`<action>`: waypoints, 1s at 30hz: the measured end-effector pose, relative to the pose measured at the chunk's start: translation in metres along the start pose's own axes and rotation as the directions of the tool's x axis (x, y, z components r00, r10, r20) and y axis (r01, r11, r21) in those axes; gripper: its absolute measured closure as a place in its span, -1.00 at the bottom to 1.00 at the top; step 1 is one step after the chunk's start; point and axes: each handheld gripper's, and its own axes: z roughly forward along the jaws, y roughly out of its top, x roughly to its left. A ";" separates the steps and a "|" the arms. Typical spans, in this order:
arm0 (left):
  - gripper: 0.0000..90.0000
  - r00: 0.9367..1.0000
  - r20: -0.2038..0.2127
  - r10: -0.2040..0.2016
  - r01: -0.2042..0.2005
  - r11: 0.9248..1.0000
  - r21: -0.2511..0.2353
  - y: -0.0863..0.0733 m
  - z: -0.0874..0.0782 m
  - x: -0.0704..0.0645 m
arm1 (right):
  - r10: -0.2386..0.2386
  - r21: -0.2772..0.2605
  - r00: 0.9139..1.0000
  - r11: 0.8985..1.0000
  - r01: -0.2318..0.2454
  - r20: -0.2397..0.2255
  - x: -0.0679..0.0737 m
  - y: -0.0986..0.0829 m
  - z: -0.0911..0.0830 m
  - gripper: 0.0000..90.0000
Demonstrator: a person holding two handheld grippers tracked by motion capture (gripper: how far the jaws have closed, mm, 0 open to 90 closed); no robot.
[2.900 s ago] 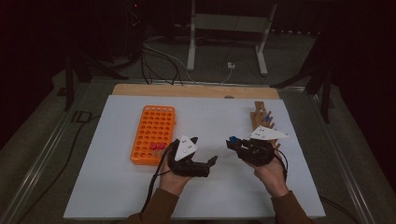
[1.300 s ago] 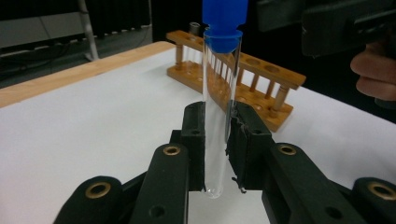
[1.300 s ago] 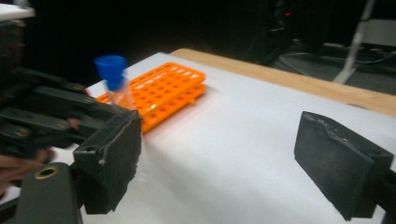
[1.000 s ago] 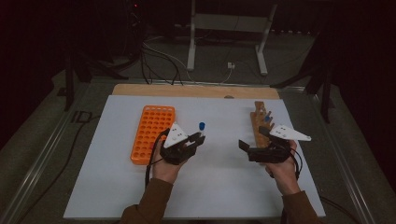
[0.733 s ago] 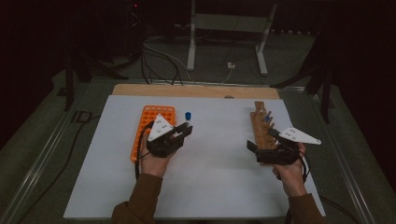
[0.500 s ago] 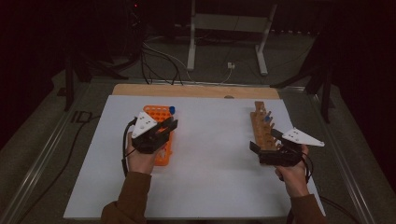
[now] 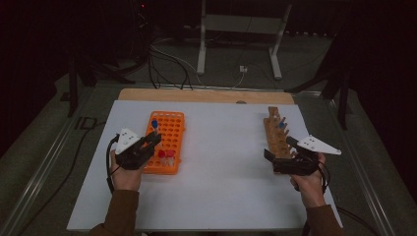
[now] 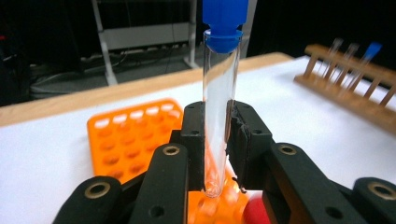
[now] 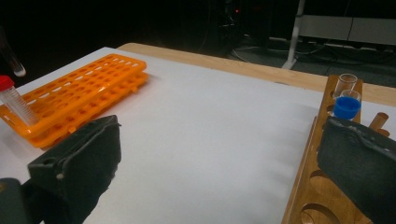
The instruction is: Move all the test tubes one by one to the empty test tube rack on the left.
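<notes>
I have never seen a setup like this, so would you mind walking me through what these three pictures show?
A person sits at a white table and holds a hand-held two-jaw gripper in each hand; there is no robot arm. The high view looks down from above the person. Each of the other two pictures comes from a camera riding on one gripper, looking along its black jaws.

The left gripper is clamped on a clear test tube with a blue cap, held upright over the orange rack. That rack already holds red-capped tubes. The right gripper is open and holds nothing, beside the wooden rack, which carries another blue-capped tube.
</notes>
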 end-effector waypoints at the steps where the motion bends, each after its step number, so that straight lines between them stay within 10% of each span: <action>1: 0.72 1.000 -0.002 -0.001 0.001 1.000 0.006 -0.004 -0.001 0.001 | -0.001 0.000 1.000 1.000 0.001 0.000 0.000 0.000 0.000 -0.99; 16: 0.72 0.999 0.030 -0.040 0.037 0.995 0.089 -0.042 -0.006 0.007 | -0.009 0.001 1.000 1.000 0.009 -0.003 0.002 0.000 0.000 -0.99; 22: 0.72 0.998 0.038 0.042 -0.049 0.979 0.197 -0.051 0.001 -0.002 | -0.007 0.001 1.000 1.000 0.007 -0.005 0.002 0.000 0.000 -0.99; 30: 0.74 0.999 0.048 0.022 -0.033 0.973 0.229 -0.057 0.000 0.001 | -0.008 0.001 1.000 1.000 0.008 -0.008 0.002 0.000 -0.001 -0.99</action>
